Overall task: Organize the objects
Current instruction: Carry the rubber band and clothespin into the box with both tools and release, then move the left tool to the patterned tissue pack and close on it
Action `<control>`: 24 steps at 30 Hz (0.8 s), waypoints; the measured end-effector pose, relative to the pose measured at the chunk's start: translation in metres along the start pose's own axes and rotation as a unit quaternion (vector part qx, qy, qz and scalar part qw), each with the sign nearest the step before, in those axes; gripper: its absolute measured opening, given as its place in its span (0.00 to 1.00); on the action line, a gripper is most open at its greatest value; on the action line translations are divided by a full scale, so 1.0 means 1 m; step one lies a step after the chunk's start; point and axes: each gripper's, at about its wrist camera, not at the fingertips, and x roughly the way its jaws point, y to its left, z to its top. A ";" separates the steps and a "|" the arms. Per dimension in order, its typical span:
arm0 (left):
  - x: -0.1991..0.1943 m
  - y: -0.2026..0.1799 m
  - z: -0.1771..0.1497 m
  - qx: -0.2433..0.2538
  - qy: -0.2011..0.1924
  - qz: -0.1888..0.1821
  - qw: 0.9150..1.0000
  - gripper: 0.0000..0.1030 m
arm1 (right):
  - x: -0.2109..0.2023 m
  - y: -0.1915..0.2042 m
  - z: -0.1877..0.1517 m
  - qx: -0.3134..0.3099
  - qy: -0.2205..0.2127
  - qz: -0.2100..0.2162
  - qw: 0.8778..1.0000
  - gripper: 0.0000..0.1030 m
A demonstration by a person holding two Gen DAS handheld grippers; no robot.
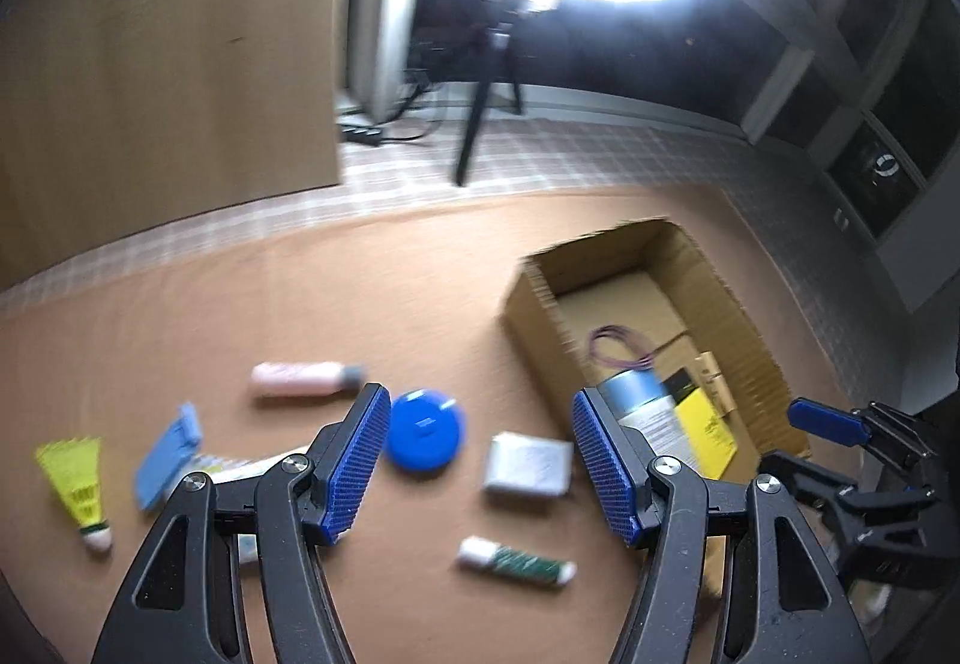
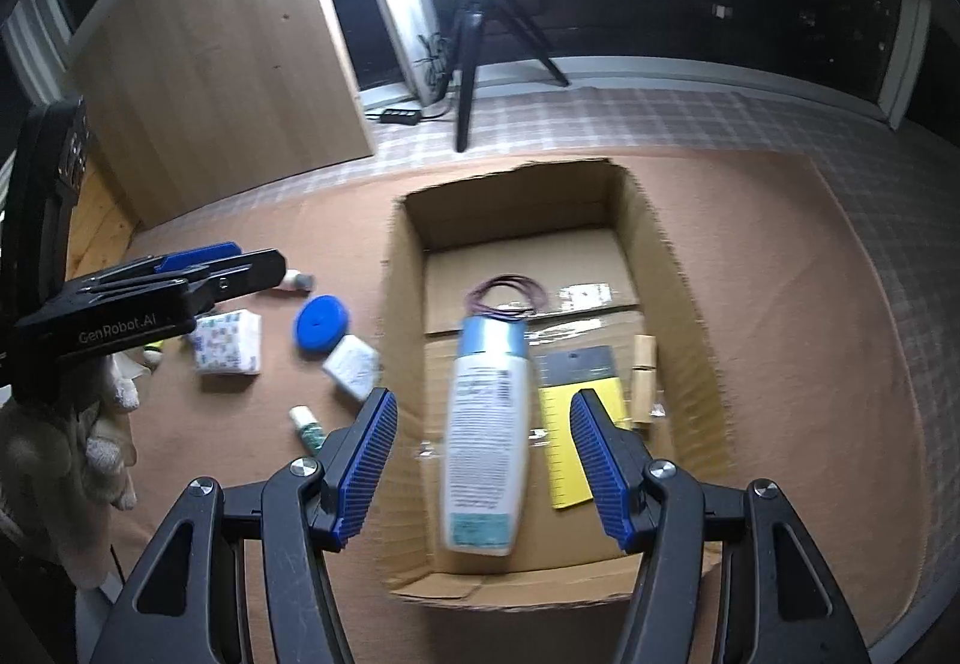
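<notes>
An open cardboard box (image 2: 678,304) sits on the brown mat; it also shows in the left wrist view (image 1: 528,328). Inside lie a white bottle with a blue cap (image 2: 486,436), a yellow card (image 2: 570,442), purple rubber bands (image 2: 507,292) and small wooden pieces (image 2: 643,382). My right gripper (image 2: 483,463) is open and empty above the bottle. My left gripper (image 1: 474,463) is open and empty over loose items: a blue round disc (image 1: 425,437), a white packet (image 1: 528,464), a green-white tube (image 1: 516,562), a pink tube (image 1: 303,379), a blue clip (image 1: 168,454), a yellow shuttlecock (image 1: 78,484).
A tissue pack (image 2: 228,343) lies left of the disc. A ring light on a tripod (image 2: 474,57) stands beyond the mat, beside a wooden panel (image 2: 228,63). A dark window runs along the back right. A checked cloth (image 2: 690,117) surrounds the mat.
</notes>
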 end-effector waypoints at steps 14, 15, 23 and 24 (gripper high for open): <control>-0.034 0.101 -0.051 -0.062 0.022 0.035 0.997 0.63 | 0.023 0.075 -0.007 -0.042 0.033 0.065 0.996 0.54; -0.034 0.105 -0.054 -0.066 0.023 0.036 0.997 0.63 | 0.026 0.078 -0.007 -0.043 0.036 0.066 0.996 0.54; -0.026 0.138 -0.054 -0.091 0.035 0.035 0.995 0.56 | 0.050 0.096 -0.016 -0.044 0.069 0.067 0.994 0.52; -0.022 0.139 -0.051 -0.091 0.038 0.033 0.995 0.53 | 0.052 0.098 -0.016 -0.043 0.071 0.068 0.994 0.51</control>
